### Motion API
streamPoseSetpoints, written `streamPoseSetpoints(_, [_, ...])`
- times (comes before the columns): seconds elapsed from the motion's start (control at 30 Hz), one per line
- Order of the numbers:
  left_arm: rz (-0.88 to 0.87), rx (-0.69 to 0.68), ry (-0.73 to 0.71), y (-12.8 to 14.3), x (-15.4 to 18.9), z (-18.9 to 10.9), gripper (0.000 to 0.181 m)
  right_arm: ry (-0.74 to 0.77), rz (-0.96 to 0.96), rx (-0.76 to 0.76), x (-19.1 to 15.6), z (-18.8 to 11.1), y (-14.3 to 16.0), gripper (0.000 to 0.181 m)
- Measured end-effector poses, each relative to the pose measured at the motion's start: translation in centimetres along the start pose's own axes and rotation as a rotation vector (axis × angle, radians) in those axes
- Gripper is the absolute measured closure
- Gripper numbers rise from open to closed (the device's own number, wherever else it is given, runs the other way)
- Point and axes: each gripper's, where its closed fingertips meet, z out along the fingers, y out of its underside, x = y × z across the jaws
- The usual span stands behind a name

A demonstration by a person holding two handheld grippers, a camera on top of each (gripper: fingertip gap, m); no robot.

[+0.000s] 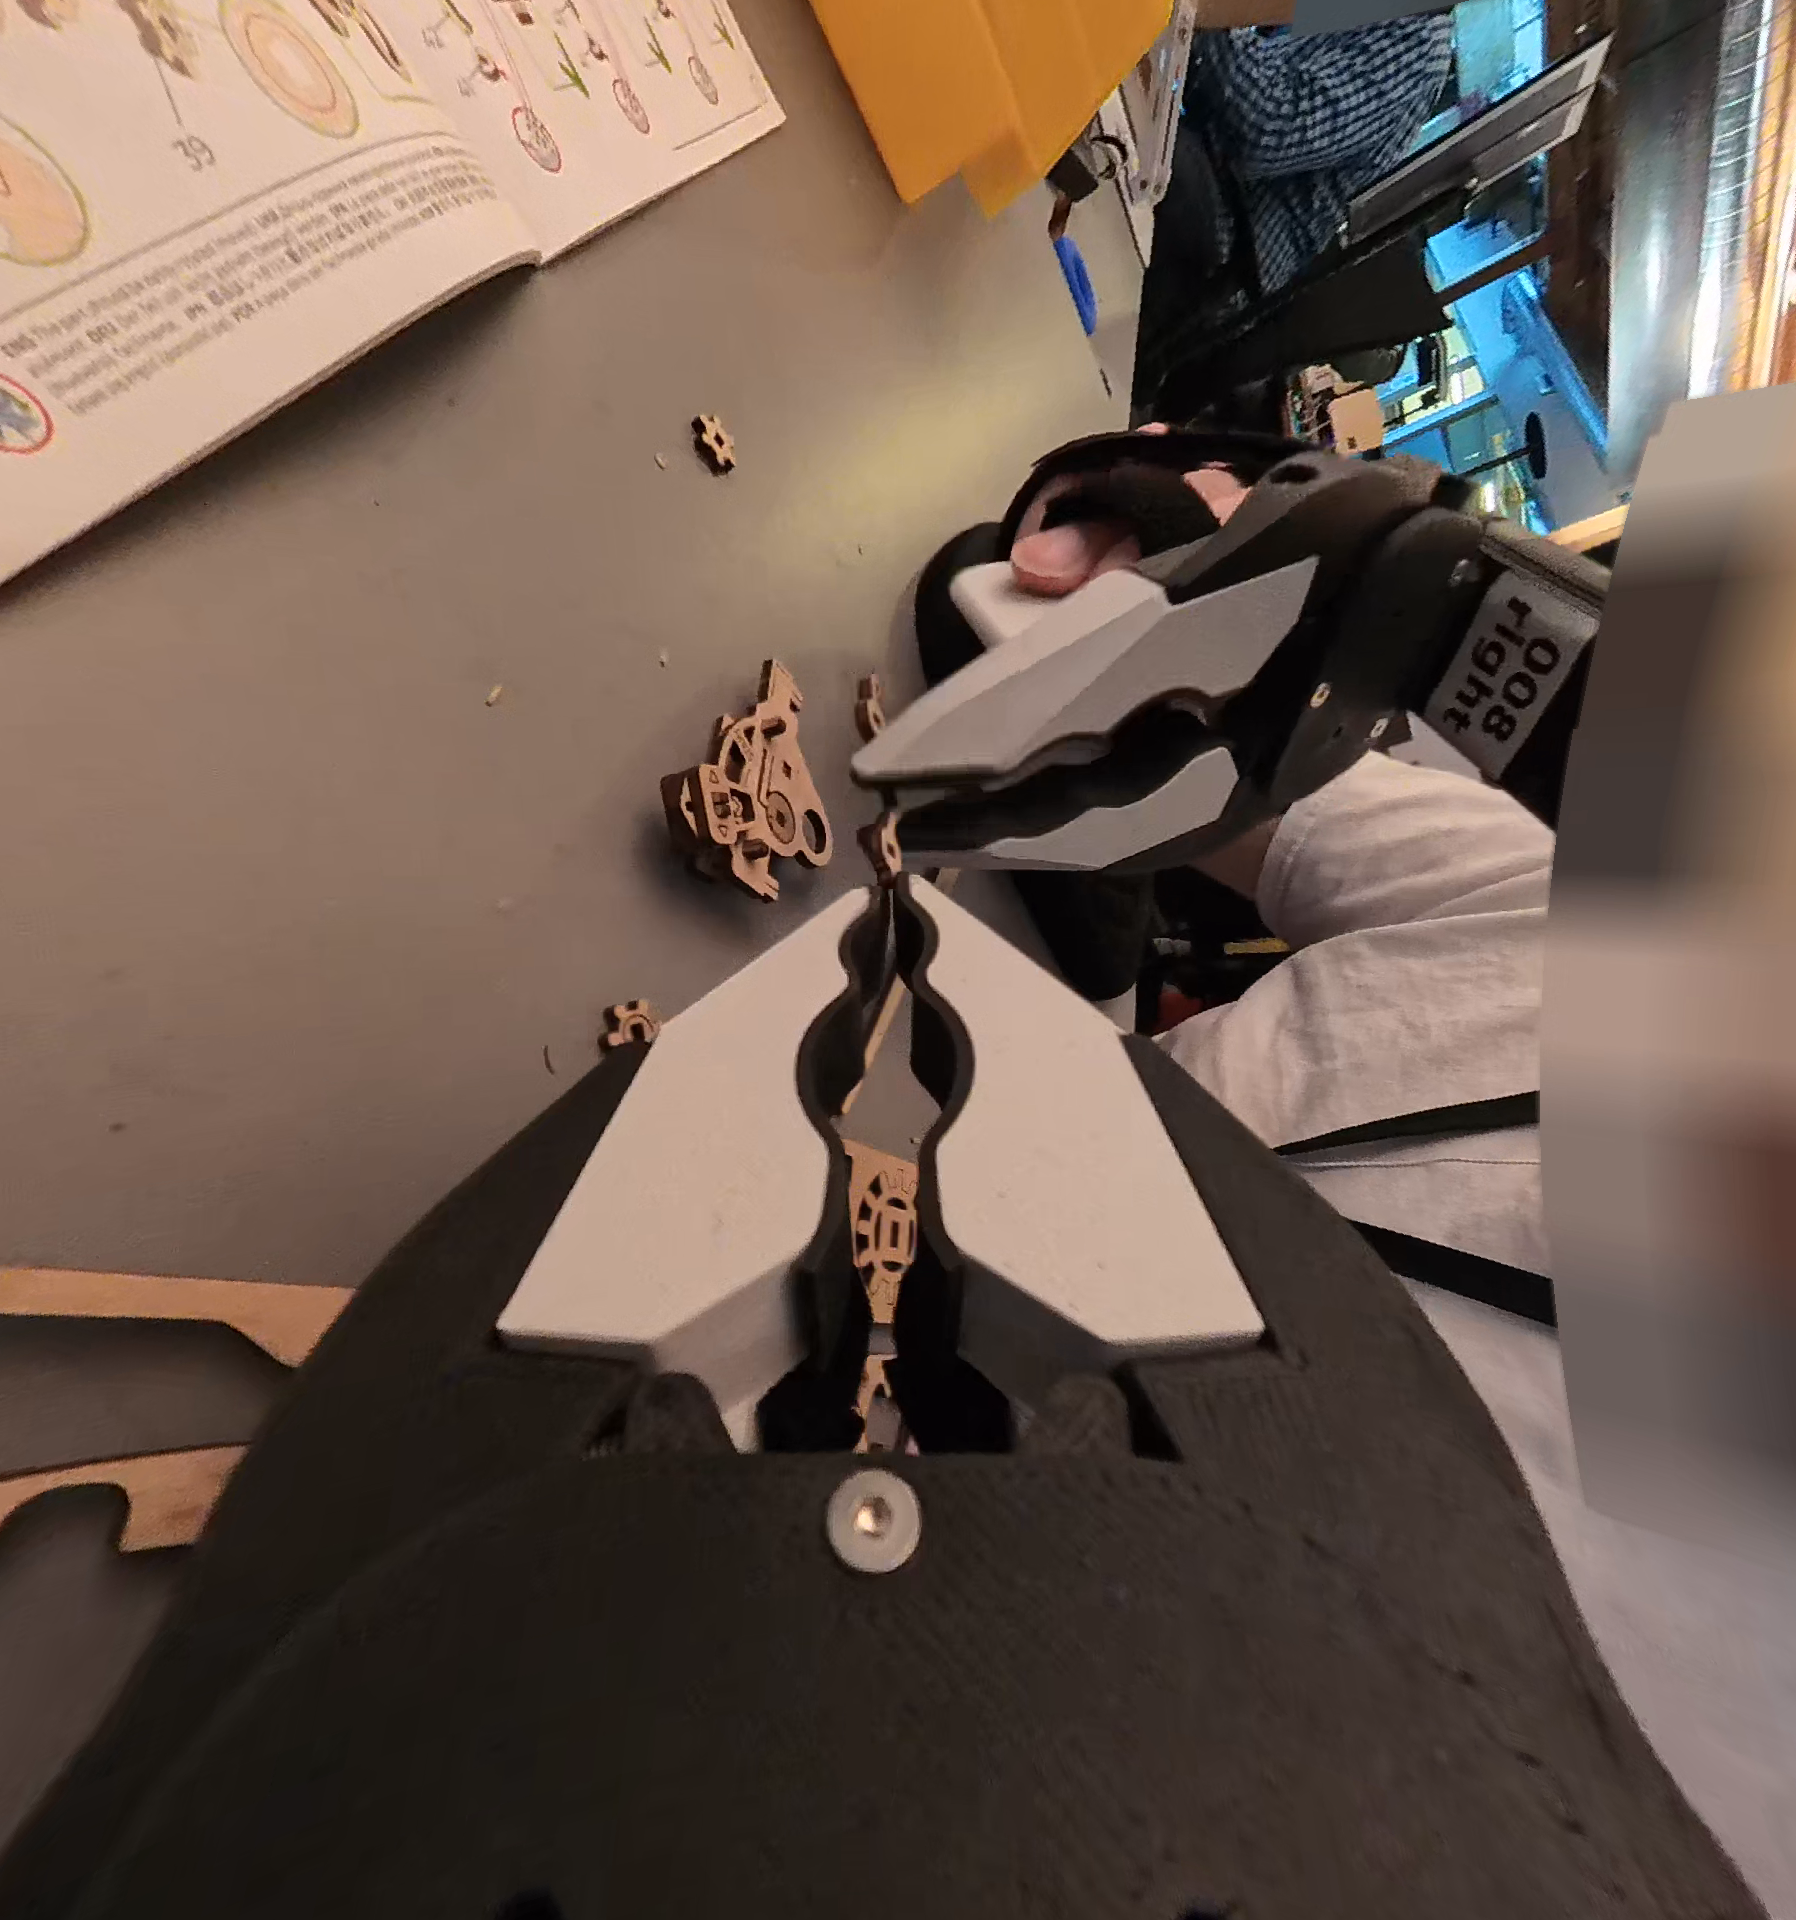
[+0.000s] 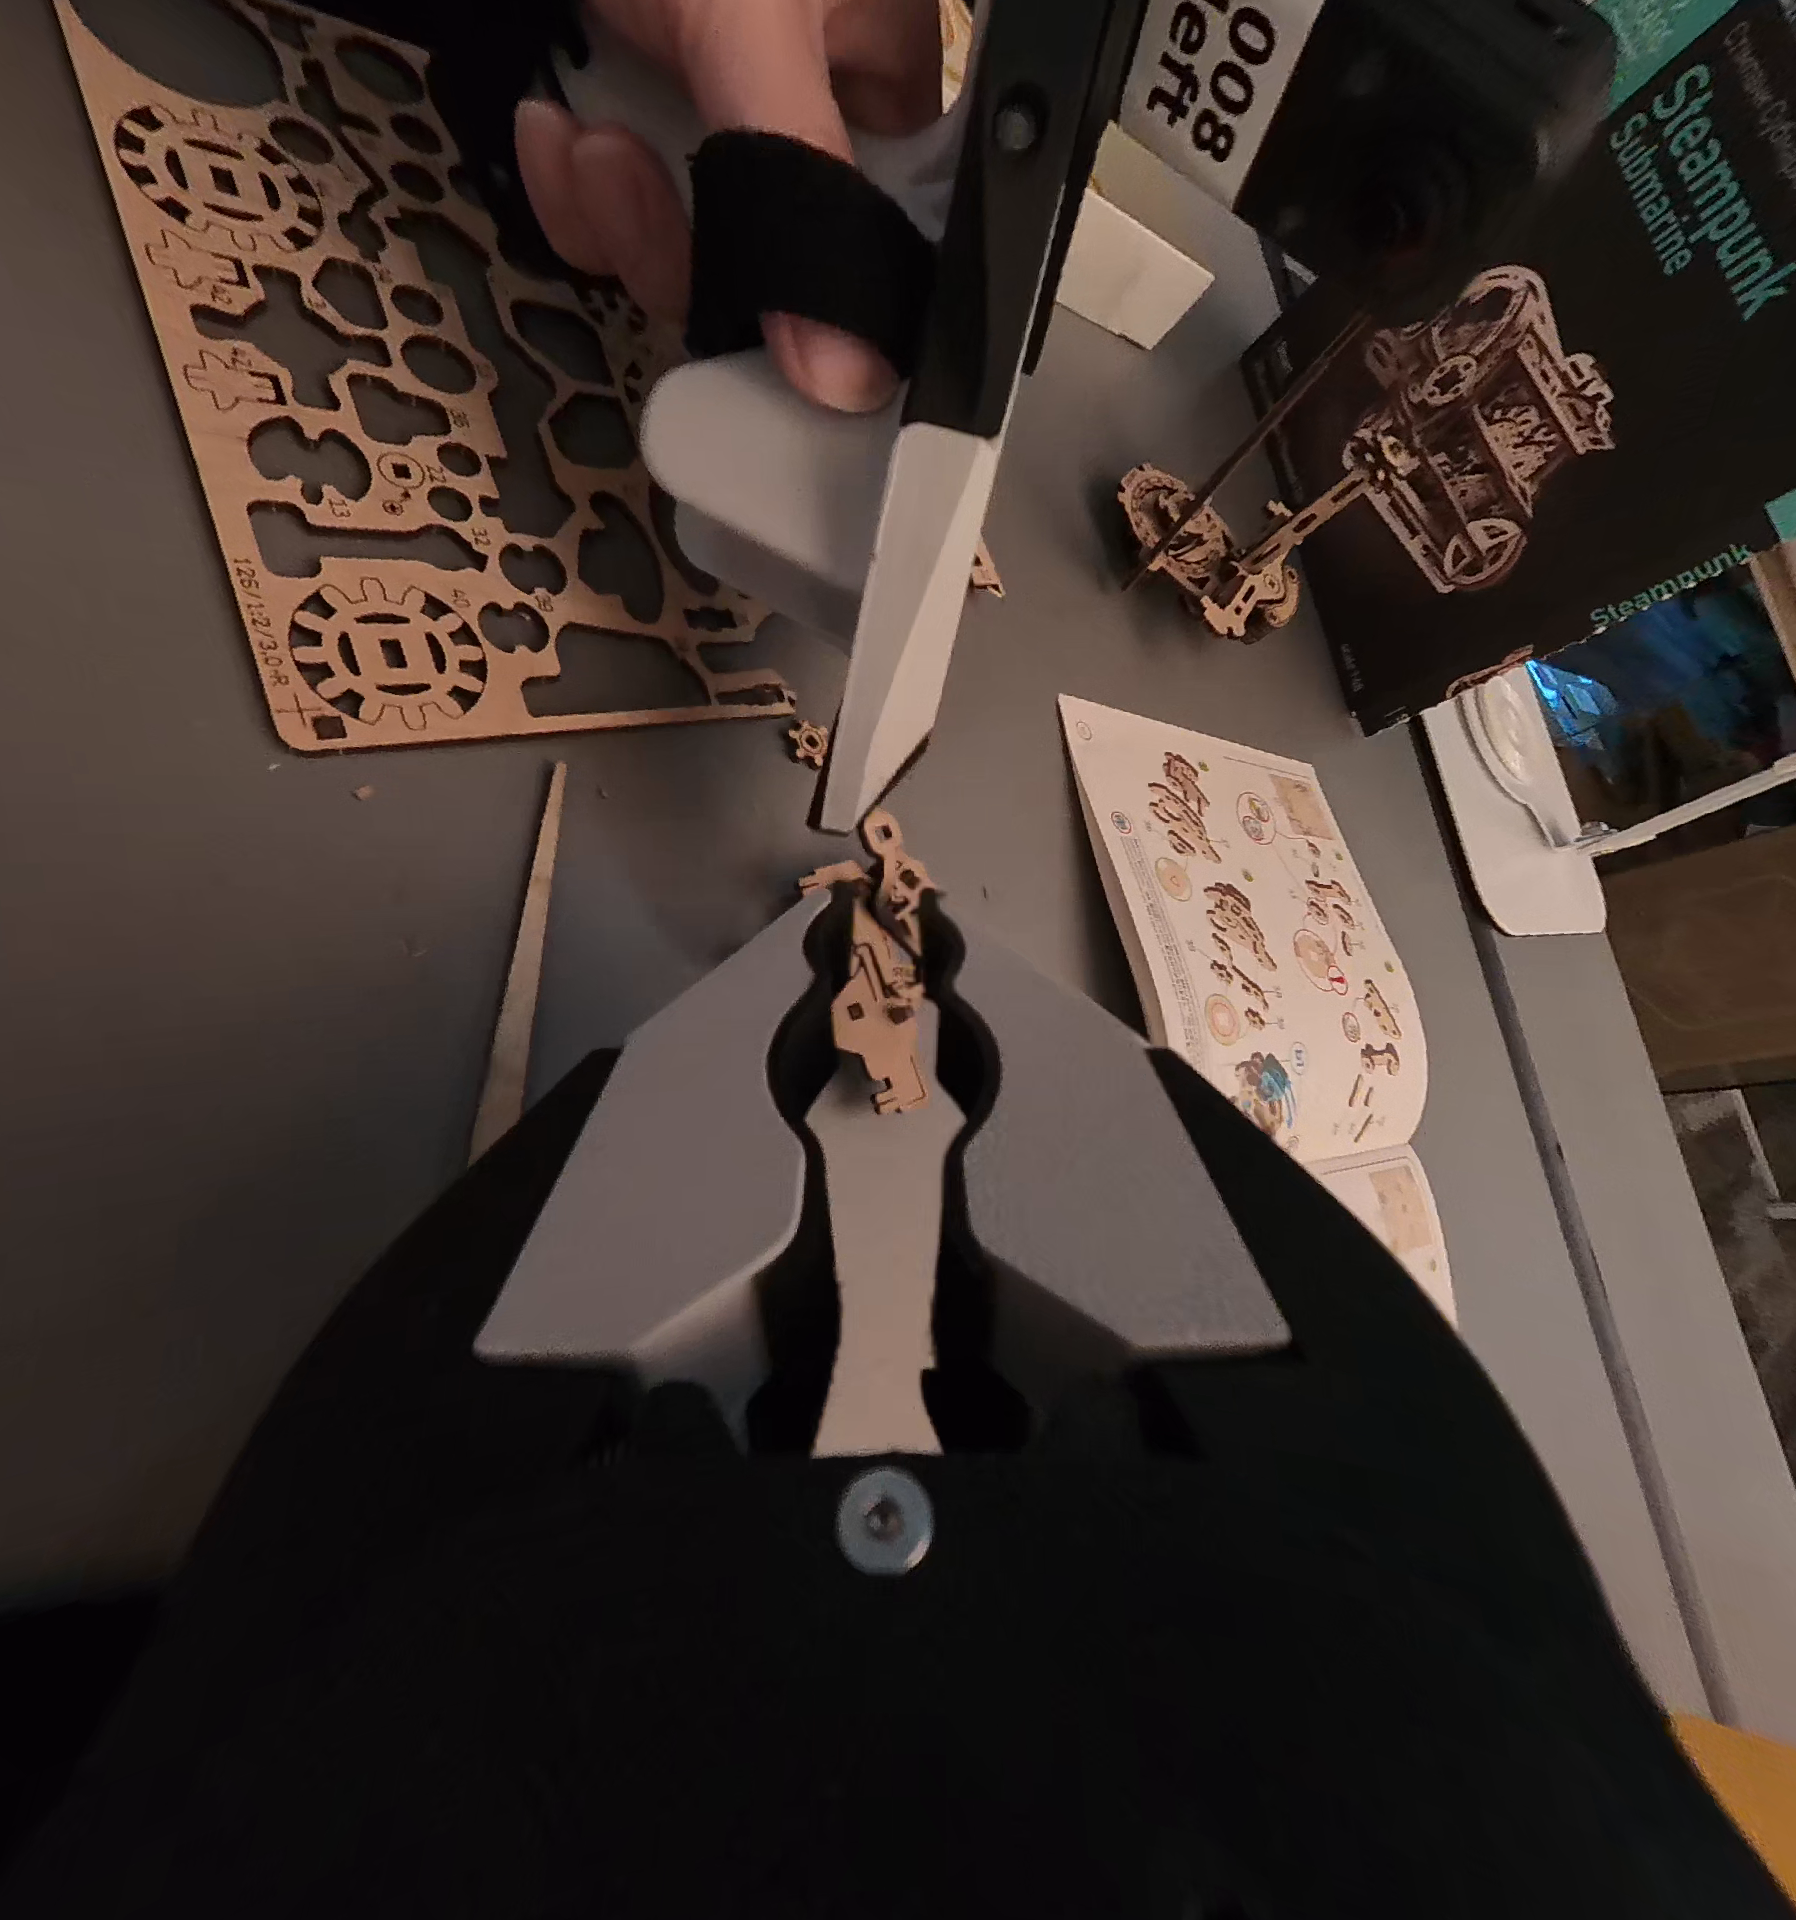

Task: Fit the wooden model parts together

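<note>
My right gripper [image 2: 878,904] is shut on a flat wooden part [image 2: 878,1023] that stands edge-up between its grey fingers. My left gripper [image 1: 889,899] is shut on a small thin wooden part [image 1: 886,857], which also shows in the right wrist view [image 2: 889,840]. The two grippers meet tip to tip above the grey table, and the two parts touch there. In the left wrist view the right gripper [image 1: 878,808] comes in from the right; in the right wrist view the left gripper [image 2: 847,810] comes down from above. How the parts interlock is hidden.
A small wooden sub-assembly [image 1: 754,784] and loose gears [image 1: 715,442] lie on the table. A punched-out wooden sheet [image 2: 354,416], a wood strip [image 2: 530,935], an instruction booklet [image 2: 1278,935], a partly built model [image 2: 1216,561] and a dark box [image 2: 1600,364] surround the work spot. Only a small space, under 4 cm, lies between the two pairs of fingers. The partly built model [image 2: 1216,561] is about 20 cm from both grippers' fingertips.
</note>
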Motion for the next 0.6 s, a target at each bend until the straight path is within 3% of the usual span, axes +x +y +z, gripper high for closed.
streamPoseSetpoints(0.23, [-0.032,-0.008,-0.005,0.2,-0.6,-0.1,0.181,-0.070,0.034,0.088,1.2,-1.4,0.8,0.163])
streamPoseSetpoints(0.43, [-0.053,-0.003,-0.006,0.2,-1.0,-0.2,0.181,-0.243,0.349,0.216,1.9,-2.2,0.9,0.162])
streamPoseSetpoints(0.6, [-0.051,-0.003,0.007,0.2,-0.8,-0.1,0.181,-0.253,0.322,0.160,0.9,-1.0,1.7,0.159])
